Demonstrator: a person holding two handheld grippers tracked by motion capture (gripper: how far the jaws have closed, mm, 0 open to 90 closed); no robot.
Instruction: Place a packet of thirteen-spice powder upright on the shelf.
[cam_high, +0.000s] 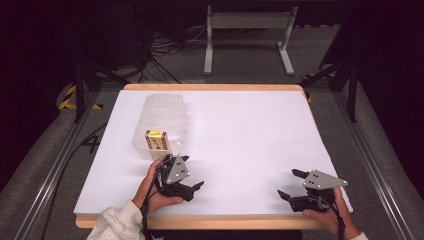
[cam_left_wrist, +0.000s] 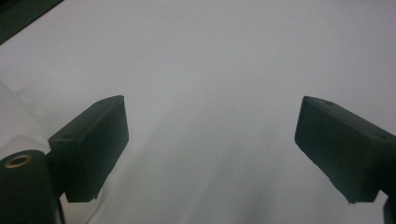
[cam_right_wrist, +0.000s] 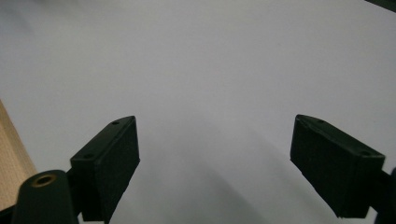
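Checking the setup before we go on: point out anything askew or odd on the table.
Nothing stands out. The clear plastic container sits on the white table with the small yellow-topped box at its near end. Left gripper and right gripper are open, holding nothing.

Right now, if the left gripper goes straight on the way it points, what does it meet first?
Probably nothing soon. The left gripper, fingers open, points right across the white table sheet, away from the clear plastic container. Its own view shows bare sheet ahead; the right gripper seems off that line, though depth is unclear.
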